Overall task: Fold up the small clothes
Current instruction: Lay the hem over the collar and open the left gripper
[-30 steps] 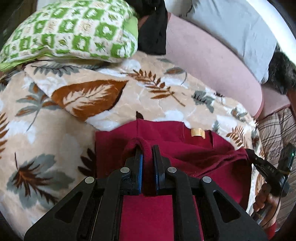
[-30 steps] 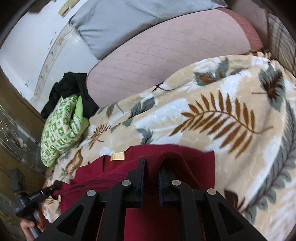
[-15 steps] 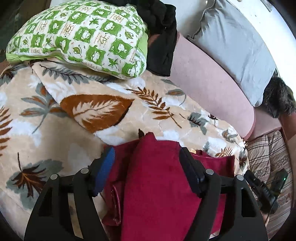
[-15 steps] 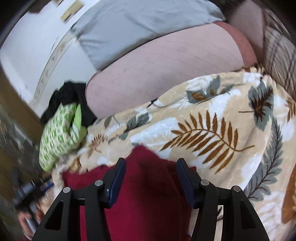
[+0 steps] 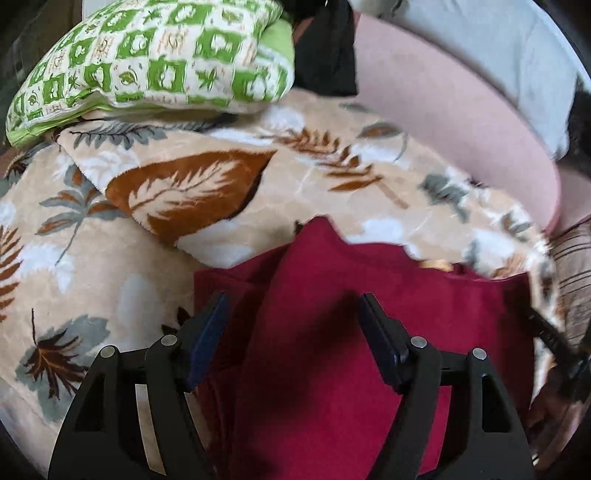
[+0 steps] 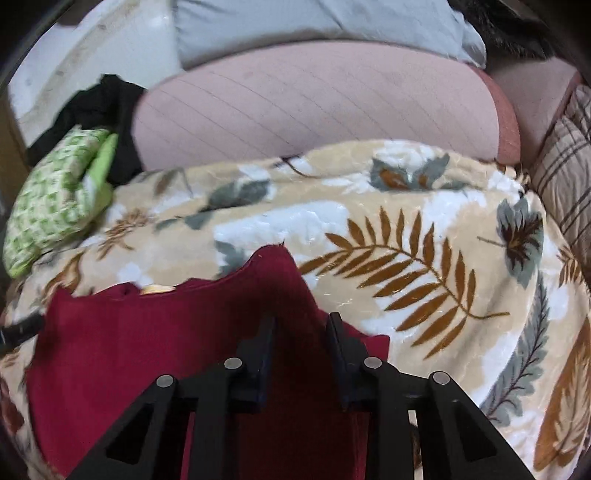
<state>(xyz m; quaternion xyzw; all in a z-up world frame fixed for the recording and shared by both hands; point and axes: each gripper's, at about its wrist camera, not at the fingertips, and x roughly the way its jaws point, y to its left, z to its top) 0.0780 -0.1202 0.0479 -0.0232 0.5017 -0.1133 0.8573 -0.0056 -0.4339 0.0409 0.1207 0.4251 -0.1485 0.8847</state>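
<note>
A dark red garment [image 5: 332,314] lies folded over on a beige leaf-print blanket [image 5: 110,266]. A small tan label [image 5: 436,264] peeks out at its far edge. My left gripper [image 5: 291,310] is open, its jaws wide apart above the left part of the garment, holding nothing. In the right wrist view the same red garment [image 6: 147,332] lies below my right gripper [image 6: 301,325], whose jaws stand partly apart over the garment's right side with nothing pinched. The tan label also shows in the right wrist view [image 6: 159,290].
A green-and-white patterned pillow [image 5: 147,62] lies at the far left, with a black cloth [image 5: 325,55] beside it. A pink bolster [image 6: 314,110] and a grey pillow [image 6: 314,26] line the back. A striped cushion [image 6: 565,166] sits at the right.
One second ago both grippers were shut on a fold of the red garment. They opened and let it go; it now lies folded over. The right jaws have since narrowed.
</note>
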